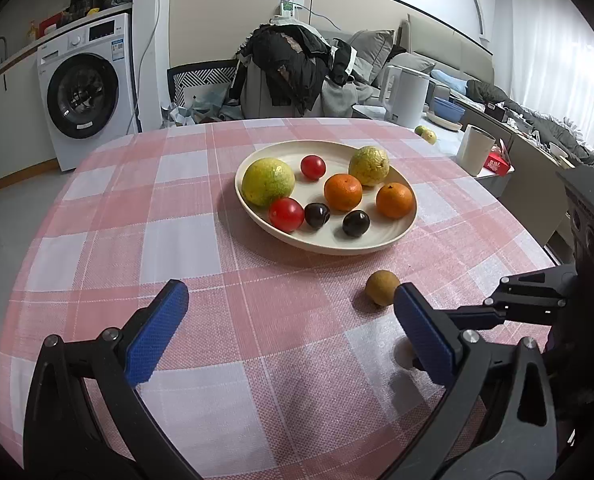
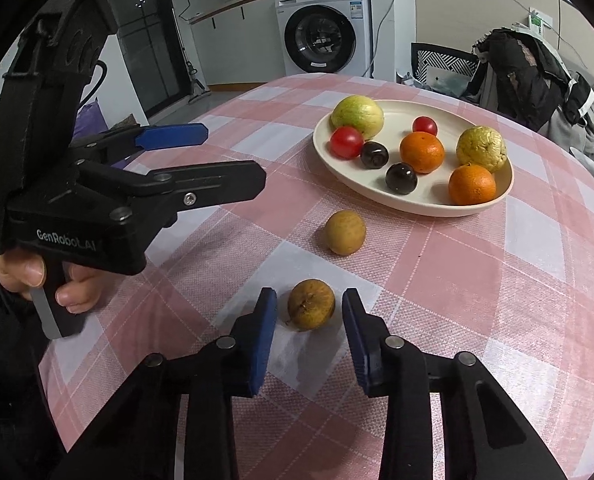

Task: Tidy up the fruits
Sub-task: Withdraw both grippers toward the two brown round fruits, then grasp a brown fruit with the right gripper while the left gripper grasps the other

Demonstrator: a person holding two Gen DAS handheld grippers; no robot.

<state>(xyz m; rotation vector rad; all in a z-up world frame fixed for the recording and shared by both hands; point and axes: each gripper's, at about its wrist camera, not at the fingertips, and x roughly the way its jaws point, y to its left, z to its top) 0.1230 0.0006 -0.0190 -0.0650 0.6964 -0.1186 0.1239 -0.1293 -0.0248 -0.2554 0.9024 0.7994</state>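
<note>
Table (image 2: 477, 280), pink-and-white check cloth, lies under both tools. Cream plate (image 2: 377, 192) sits ahead and right of the right gripper (image 2: 309, 312); it holds two guavas, two oranges, two tomatoes, two dark plums. Left gripper (image 1: 291, 330): jaws spread wide, nothing between them, held by a hand (image 2: 45, 276) left of the right tool. Right gripper: jaws narrow, flanking a brown longan (image 2: 311, 305) on the cloth, small gaps showing at both pads. Second longan (image 2: 345, 233) lies just beyond, short of the plate.
</note>
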